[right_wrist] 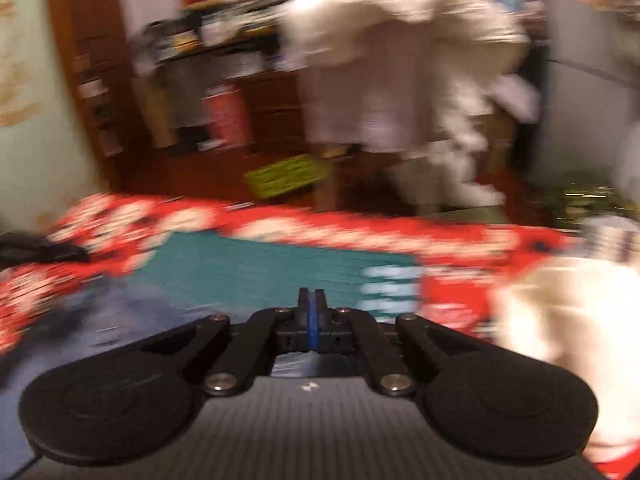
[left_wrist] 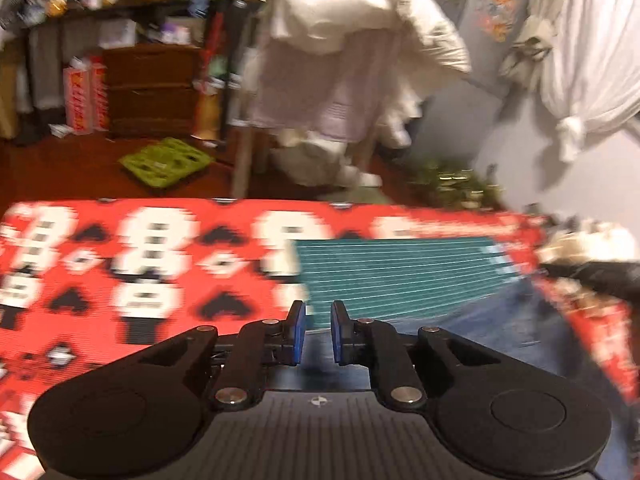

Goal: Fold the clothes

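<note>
Red patterned blanket [left_wrist: 160, 280] carries a teal striped shirt [left_wrist: 400, 276] toward its far edge. Left gripper [left_wrist: 318, 314] parted, empty. Right gripper [right_wrist: 311, 300] clamped together, nothing visible between.

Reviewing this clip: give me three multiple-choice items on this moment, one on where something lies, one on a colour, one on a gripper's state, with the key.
1. Where does the teal striped cloth lie?
A. on the red patterned cover
B. on the floor
C. over the chair

2. What colour are the pads of the left gripper?
A. yellow
B. blue
C. white

3. How do the jaws of the right gripper stand?
A. wide open
B. shut, pads together
C. clamped on a white towel

Key: 1 A, the teal cloth is spread on the red cover ahead of both grippers. 2 B, blue shows on the inner faces of both fingers. 3 B, the right wrist view shows no gap between the pads; whether fabric is pinched cannot be told.
</note>
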